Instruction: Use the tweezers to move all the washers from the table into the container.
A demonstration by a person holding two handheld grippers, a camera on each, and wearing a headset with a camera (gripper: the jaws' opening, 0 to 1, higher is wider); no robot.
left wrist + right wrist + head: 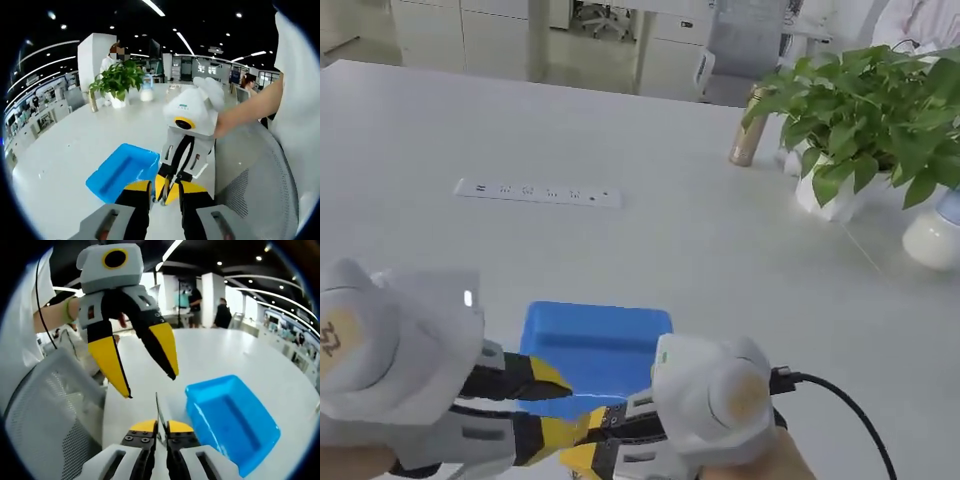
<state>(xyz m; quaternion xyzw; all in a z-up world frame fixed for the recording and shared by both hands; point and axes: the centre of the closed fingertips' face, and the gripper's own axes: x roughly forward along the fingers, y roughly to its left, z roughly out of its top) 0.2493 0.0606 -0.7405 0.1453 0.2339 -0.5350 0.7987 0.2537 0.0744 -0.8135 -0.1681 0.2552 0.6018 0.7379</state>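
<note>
The thin metal tweezers (158, 412) sit pinched between the closed yellow jaws of my right gripper (158, 429), just beside the shallow blue plastic container (235, 420) on the white table (670, 200). My left gripper (151, 385) hangs spread wide opposite, seemingly holding nothing.

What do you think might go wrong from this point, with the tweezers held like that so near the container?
1. The right gripper pinches the thin tweezers only between its jaw tips, so they may twist or slip.
2. The left gripper, open, hangs close in front of the tweezers and might knock them.
3. Both grippers are close to the blue container; a bump could shove it.
</note>
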